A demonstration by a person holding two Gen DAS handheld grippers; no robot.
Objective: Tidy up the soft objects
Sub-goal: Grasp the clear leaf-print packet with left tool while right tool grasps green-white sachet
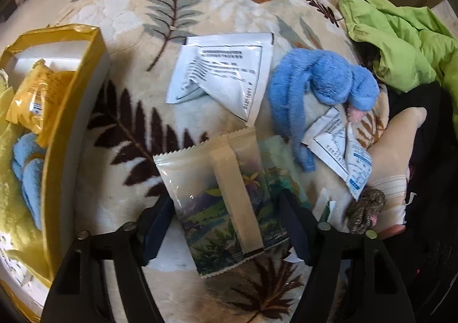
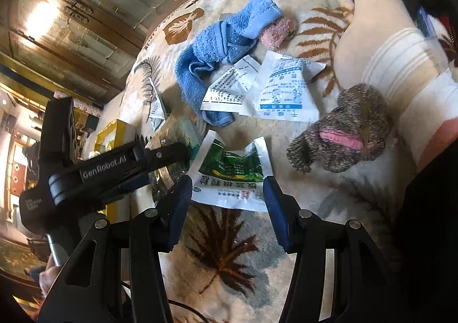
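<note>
Two hand-held grippers worked over a leaf-patterned blanket (image 1: 160, 45) strewn with packets and socks; the left hand-held gripper (image 1: 226, 222) pointed steeply down with its jaws spread wide on either side of a clear scenic-print packet (image 1: 220, 202), the pads not yet pressing it; the packet lay directly between the fingers, its long axis running away from the camera and tilted slightly leftward, so that a plain closing appeared enough to take it; the right hand-held gripper (image 2: 226, 194) was likewise open, its blue pads flanking the near edge of a green-and-white sachet (image 2: 232, 177) that lay flat just ahead; in the right wrist view the left tool crossed the frame from the left, reaching toward the scenic packet beside the sachet; each hand was thus nearest its own packet. Farther out lay a white sachet (image 1: 220, 76), a blue sock (image 1: 315, 88) draped over more sachets, and a speckled grey sock (image 2: 343, 137) near a cream plush shape (image 2: 380, 36); a yellow box (image 1: 74, 111) at the left already held a yellow packet (image 1: 37, 94) and a pale blue sock (image 1: 28, 174), the likely destination; green cloth (image 1: 400, 36) was bunched at the far right.
</note>
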